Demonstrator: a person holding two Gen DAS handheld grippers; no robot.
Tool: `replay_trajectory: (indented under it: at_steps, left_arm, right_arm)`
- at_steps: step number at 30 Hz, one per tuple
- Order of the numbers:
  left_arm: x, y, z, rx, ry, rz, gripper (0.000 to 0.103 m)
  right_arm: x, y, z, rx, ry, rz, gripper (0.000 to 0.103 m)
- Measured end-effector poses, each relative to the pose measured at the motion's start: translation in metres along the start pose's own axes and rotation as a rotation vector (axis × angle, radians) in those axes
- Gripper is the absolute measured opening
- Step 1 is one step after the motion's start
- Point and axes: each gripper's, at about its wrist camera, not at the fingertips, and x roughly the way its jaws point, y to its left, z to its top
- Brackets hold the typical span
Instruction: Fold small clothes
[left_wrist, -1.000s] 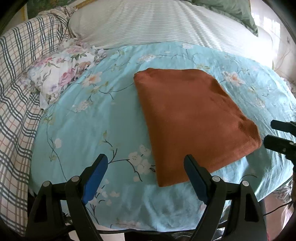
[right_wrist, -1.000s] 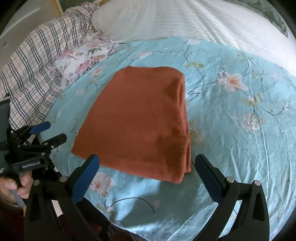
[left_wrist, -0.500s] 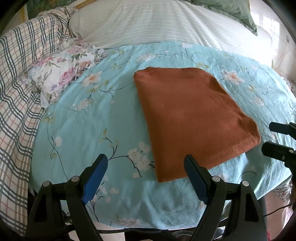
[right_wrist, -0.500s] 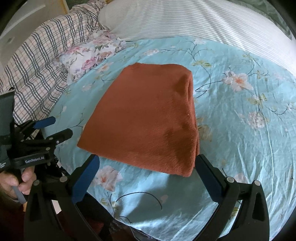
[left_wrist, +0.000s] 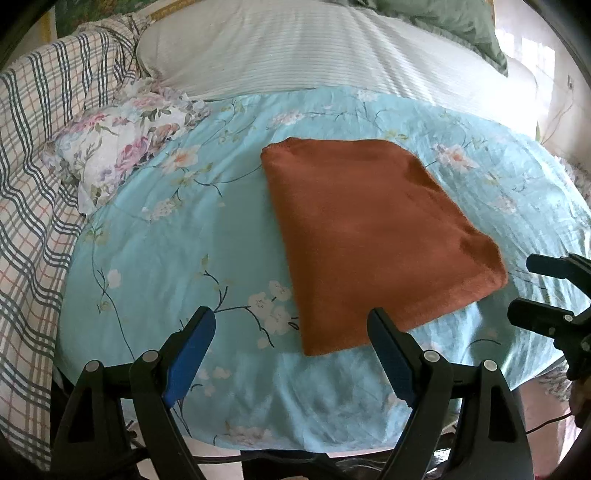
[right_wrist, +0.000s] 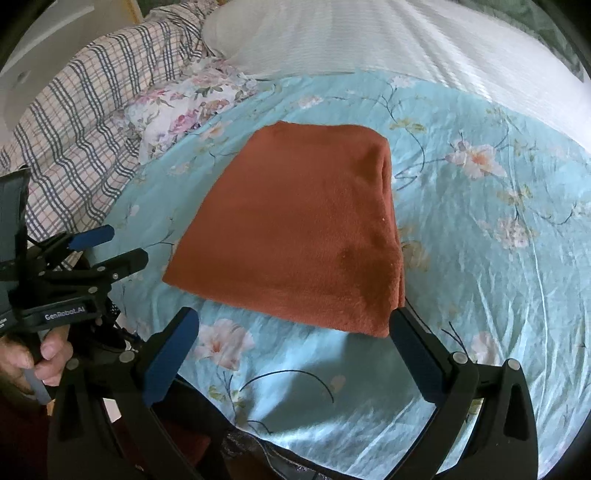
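Observation:
A rust-orange cloth lies folded flat in a neat rectangle on the light-blue floral sheet; it also shows in the right wrist view. My left gripper is open and empty, hovering just short of the cloth's near left corner. My right gripper is open and empty, at the cloth's near edge, its right finger by the near right corner. Each gripper shows at the side of the other's view: the right one, the left one.
A floral pillowcase lies at the back left. A plaid blanket covers the left side. A white striped pillow and a green pillow lie behind. The bed's front edge is close below the grippers.
Both grippers have drawn back slightly toward the bed's front edge, so the cloth sits a little farther off. The cloth has not moved. Both jaws stay open.

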Motion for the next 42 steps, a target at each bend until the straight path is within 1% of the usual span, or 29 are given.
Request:
replay_trajectory:
  at_steps: [12,42]
  left_arm:
    - [-0.016,-0.009,-0.004,0.021,-0.026,-0.013,0.085]
    - [-0.016,-0.007,-0.006,0.021,-0.025,-0.006,0.085]
  right_arm:
    - [-0.006,0.003,-0.002,-0.007,-0.006,0.002,0.103]
    - [-0.009,0.001,-0.005,-0.006,-0.005,0.003,0.103]
